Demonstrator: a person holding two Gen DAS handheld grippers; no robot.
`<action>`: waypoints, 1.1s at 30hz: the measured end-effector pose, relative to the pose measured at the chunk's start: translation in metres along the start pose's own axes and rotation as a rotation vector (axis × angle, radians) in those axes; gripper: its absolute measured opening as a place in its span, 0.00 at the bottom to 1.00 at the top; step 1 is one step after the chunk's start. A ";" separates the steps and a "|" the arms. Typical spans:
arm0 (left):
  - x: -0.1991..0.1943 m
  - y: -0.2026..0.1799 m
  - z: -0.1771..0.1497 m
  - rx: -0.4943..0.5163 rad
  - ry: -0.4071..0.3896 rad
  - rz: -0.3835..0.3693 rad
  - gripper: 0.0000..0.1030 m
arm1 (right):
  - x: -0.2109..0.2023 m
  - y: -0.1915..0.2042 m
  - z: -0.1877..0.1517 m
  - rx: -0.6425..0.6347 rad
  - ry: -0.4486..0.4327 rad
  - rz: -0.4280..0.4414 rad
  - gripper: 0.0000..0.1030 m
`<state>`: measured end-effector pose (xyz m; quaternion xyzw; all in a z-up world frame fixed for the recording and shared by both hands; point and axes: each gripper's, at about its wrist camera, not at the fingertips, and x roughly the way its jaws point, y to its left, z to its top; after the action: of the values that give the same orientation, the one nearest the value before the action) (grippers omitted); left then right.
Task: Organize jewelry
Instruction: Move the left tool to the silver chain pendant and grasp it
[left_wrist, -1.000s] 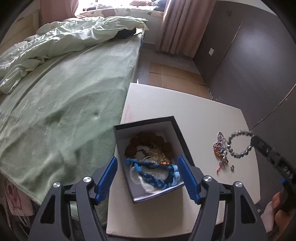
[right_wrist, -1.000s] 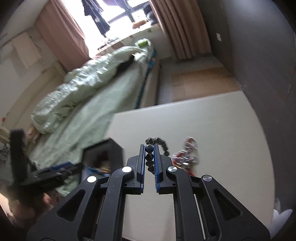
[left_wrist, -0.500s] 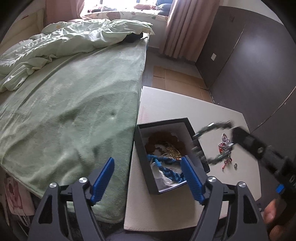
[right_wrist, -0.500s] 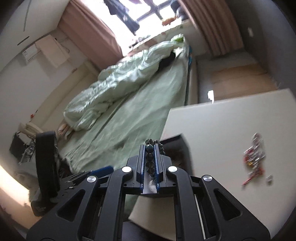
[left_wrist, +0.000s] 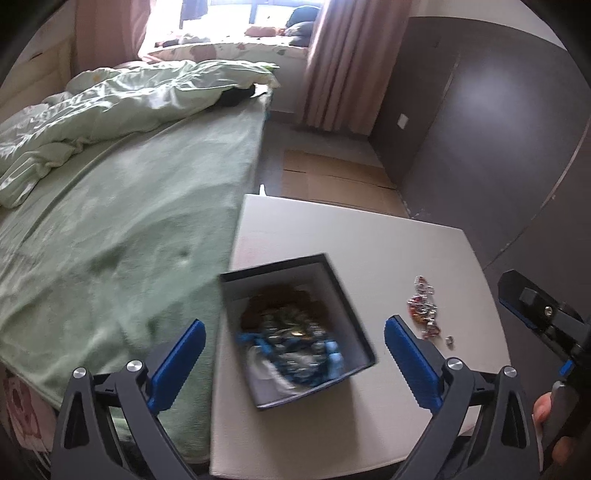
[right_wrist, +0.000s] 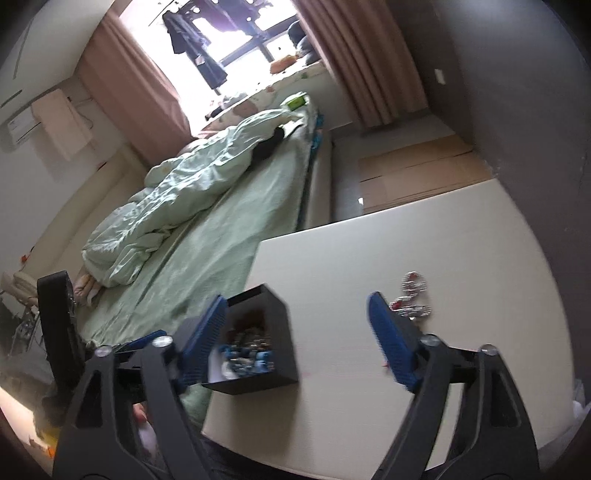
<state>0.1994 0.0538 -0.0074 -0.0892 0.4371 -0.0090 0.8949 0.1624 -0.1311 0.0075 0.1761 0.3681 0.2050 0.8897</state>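
A dark open box (left_wrist: 354, 332) sits at the left edge of the white table (left_wrist: 369, 236); it holds a blue braided piece (left_wrist: 295, 350), brown beads and other blurred jewelry. My left gripper (left_wrist: 291, 362) is open and empty, hovering over the box. The box also shows in the right wrist view (right_wrist: 273, 354). My right gripper (right_wrist: 295, 339) is open and empty above the table, to the right of the box; it appears in the left wrist view (left_wrist: 532, 306). A red and silver jewelry piece (left_wrist: 423, 306) (right_wrist: 412, 299) and a small ring (left_wrist: 449, 338) lie on the table.
A bed with a green sheet (left_wrist: 110, 229) and crumpled duvet (left_wrist: 129, 99) runs along the table's left side. A dark wardrobe wall (left_wrist: 498, 129) stands to the right. Pink curtains (left_wrist: 343, 62) and a window are at the back.
My right gripper carried the grey bead bracelet from the table to over the box, then opened; the bracelet is no longer between its fingers. The left gripper stayed open near the box.
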 end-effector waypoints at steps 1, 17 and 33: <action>0.001 -0.006 0.000 0.008 0.001 -0.006 0.91 | -0.003 -0.004 0.000 -0.001 -0.005 -0.008 0.88; 0.036 -0.090 -0.010 0.076 0.056 -0.112 0.87 | -0.033 -0.108 0.006 0.126 -0.007 -0.038 0.94; 0.110 -0.138 -0.012 0.063 0.216 -0.151 0.35 | -0.027 -0.162 -0.001 0.221 0.038 -0.053 0.90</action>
<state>0.2663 -0.0945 -0.0769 -0.0922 0.5226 -0.0998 0.8417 0.1825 -0.2827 -0.0526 0.2595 0.4097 0.1428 0.8628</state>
